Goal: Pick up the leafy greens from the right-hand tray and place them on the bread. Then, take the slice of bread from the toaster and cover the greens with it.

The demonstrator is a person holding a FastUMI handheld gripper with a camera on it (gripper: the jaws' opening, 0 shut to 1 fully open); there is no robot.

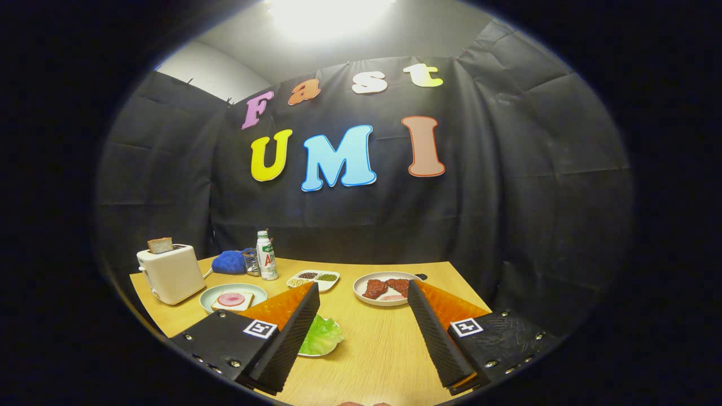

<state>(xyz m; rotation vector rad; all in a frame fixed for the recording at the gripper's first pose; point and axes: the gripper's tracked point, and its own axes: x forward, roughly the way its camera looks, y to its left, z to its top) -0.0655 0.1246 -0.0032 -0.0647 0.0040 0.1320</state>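
My gripper [362, 288] hangs open above the wooden table [378, 349], with nothing between its fingers. The leafy greens [322, 335] lie on a small white dish, right beside the inner face of the left finger [293, 332], which covers part of them. Beyond that finger, a pale green plate [211, 296] carries a slice of bread [232, 301] topped with a round pink slice. At the far left a cream toaster [170, 274] stands with a brown bread slice [161, 245] poking up from its slot.
A white plate with reddish meat pieces [386, 288] sits just beyond the fingertips. Behind it are a small divided dish of beans [313, 278], a white bottle [266, 256] and a blue cloth [230, 262]. The table's edge runs close to the right finger.
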